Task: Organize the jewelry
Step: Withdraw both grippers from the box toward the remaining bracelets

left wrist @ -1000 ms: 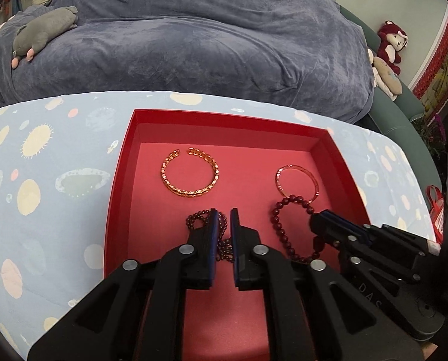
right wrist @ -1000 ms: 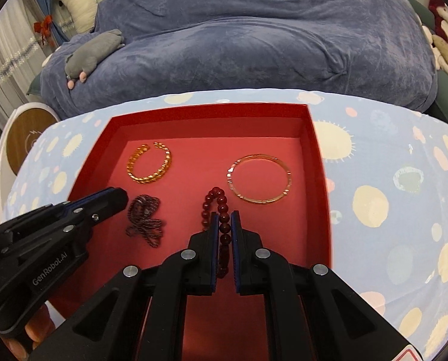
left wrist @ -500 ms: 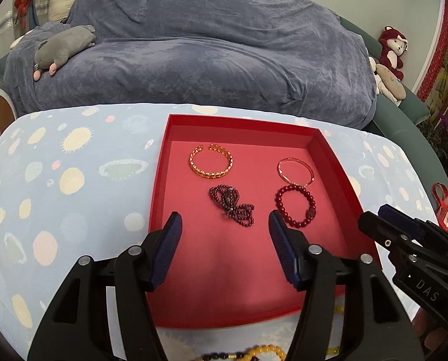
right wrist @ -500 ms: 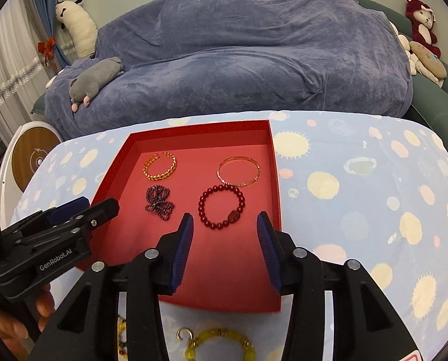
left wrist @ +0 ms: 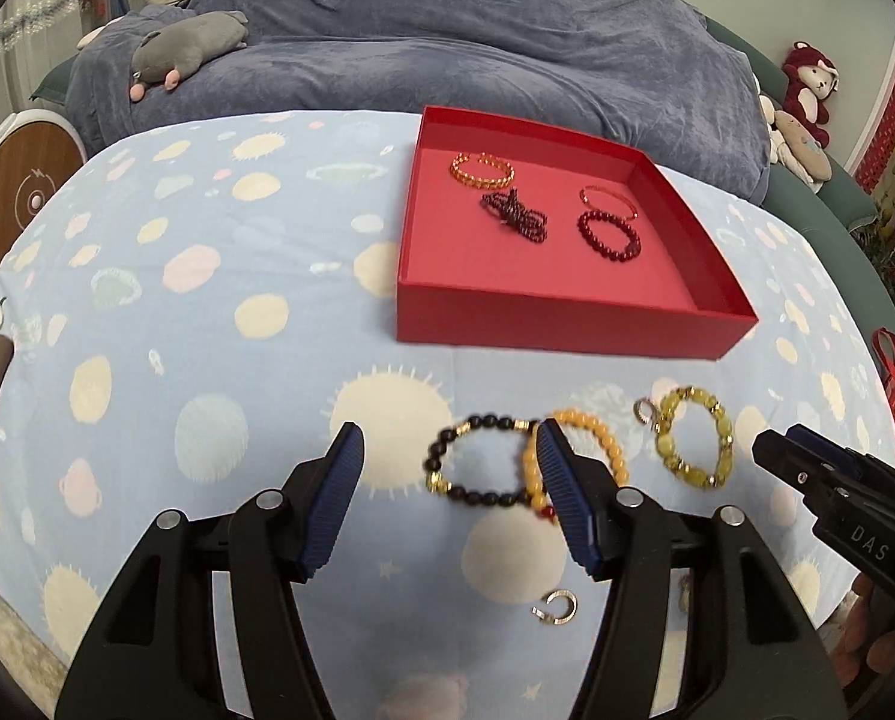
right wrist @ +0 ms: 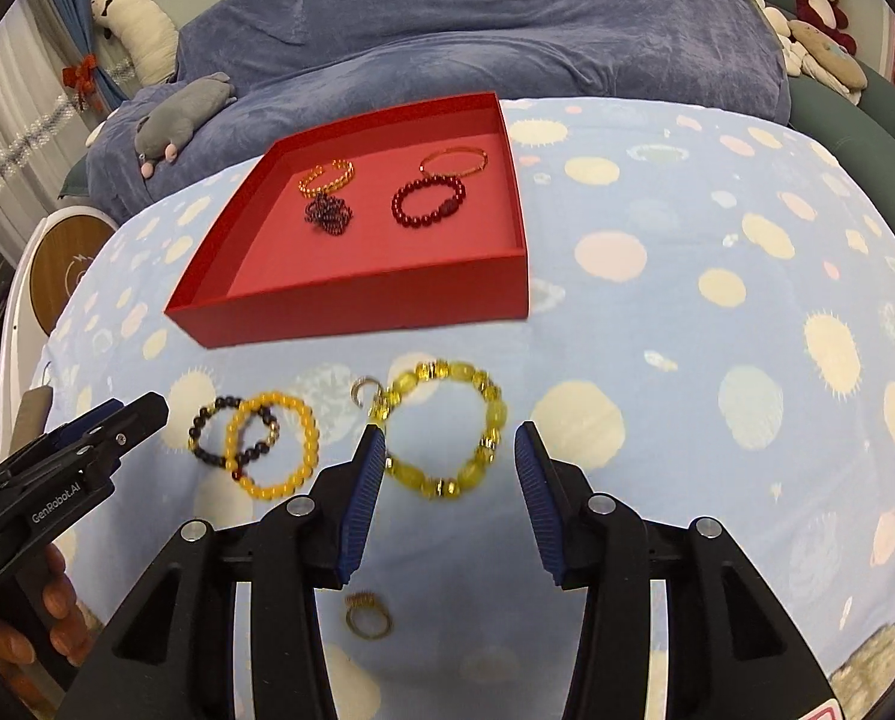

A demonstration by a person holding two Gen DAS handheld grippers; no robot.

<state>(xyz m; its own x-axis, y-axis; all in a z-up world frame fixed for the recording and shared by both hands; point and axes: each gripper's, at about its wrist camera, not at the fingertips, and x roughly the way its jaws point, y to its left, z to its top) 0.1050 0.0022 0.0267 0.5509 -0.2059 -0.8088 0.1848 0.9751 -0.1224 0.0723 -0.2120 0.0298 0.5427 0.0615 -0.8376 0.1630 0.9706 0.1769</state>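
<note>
Both grippers hang spread wide and hold nothing: the left gripper (left wrist: 450, 450) above a black bead bracelet (left wrist: 474, 461) overlapped by an orange one (left wrist: 573, 462), the right gripper (right wrist: 445, 447) around a yellow bracelet (right wrist: 441, 438) on the spotted cloth (right wrist: 717, 330). Farther off, the red tray (right wrist: 351, 300) holds four bracelets. A small ring (right wrist: 368, 621) lies near, between the right gripper's arms.

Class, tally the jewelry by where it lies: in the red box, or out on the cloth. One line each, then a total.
In the red box: 4 bracelets
On the cloth: 3 bracelets, 2 small rings
Total: 9
</note>
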